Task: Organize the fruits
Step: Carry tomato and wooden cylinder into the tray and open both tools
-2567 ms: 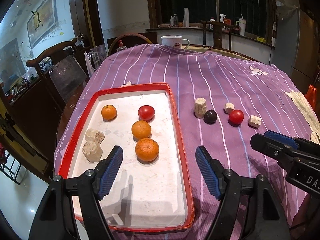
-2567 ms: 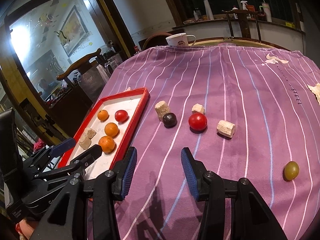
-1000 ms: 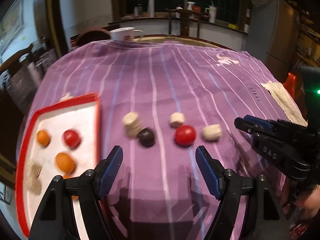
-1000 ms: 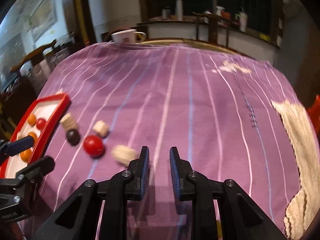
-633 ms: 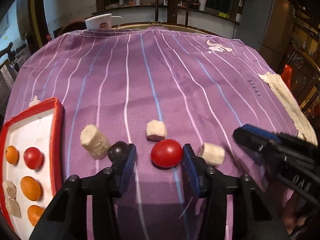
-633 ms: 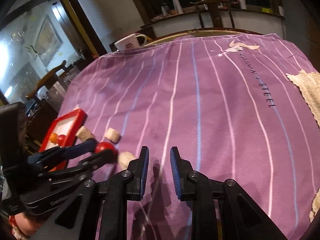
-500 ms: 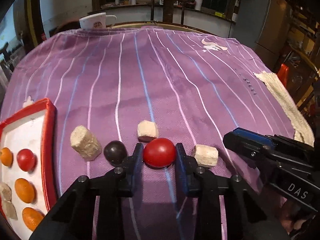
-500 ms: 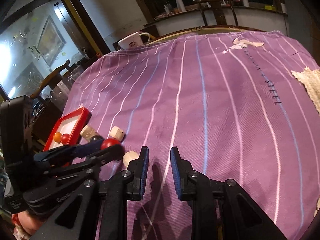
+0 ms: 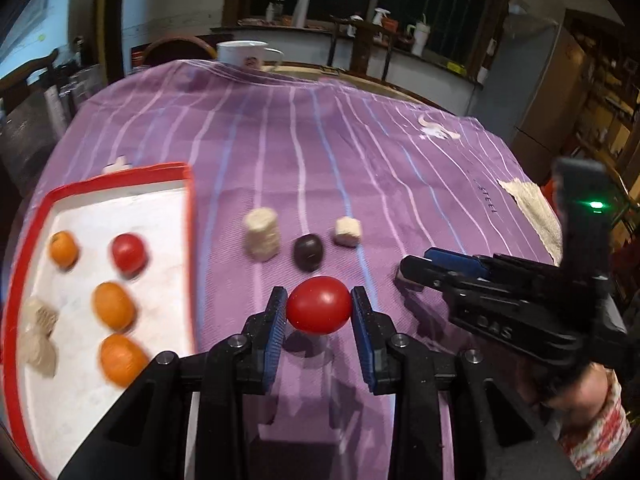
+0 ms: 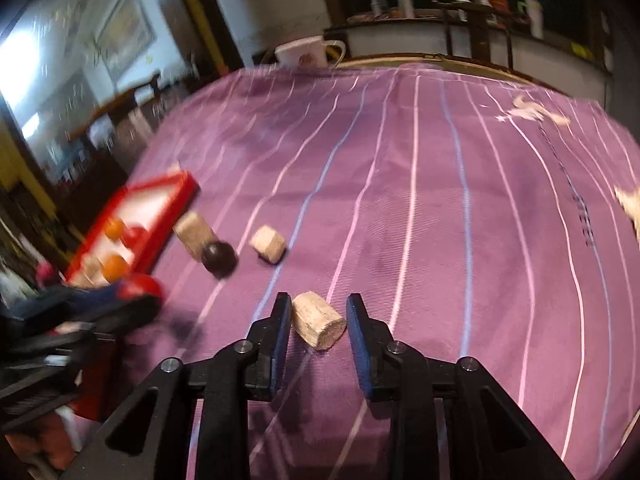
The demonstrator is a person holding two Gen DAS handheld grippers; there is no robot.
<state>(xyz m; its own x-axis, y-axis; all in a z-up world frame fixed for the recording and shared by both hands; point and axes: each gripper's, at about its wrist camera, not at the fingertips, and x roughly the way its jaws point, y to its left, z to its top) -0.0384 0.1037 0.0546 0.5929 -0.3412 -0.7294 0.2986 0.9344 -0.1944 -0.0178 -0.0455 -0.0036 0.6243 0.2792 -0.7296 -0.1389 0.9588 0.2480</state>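
Observation:
My left gripper [image 9: 319, 306] is shut on a red tomato [image 9: 319, 305] and holds it just above the purple striped cloth. To its left lies the red-rimmed white tray [image 9: 120, 174] with three oranges, a red tomato [image 9: 128, 253] and beige chunks. A beige cylinder [image 9: 262, 234], a dark plum [image 9: 308, 252] and a beige cube [image 9: 348, 231] rest on the cloth ahead. In the right wrist view my right gripper [image 10: 318, 312] is opening, with a beige chunk [image 10: 318, 324] lying on the cloth between its pads. The left gripper [image 10: 132, 296] shows blurred at the left.
A white mug [image 9: 244, 54] stands at the table's far edge. A cream cloth [image 9: 528, 204] lies at the right edge. A hand in a patterned sleeve [image 9: 592, 412] holds the right gripper [image 9: 416, 270]. Chairs and a counter stand beyond the table.
My left gripper closed on the red tomato and lifted it off the cloth. My right gripper came down over the beige chunk and its shut jaws parted around it.

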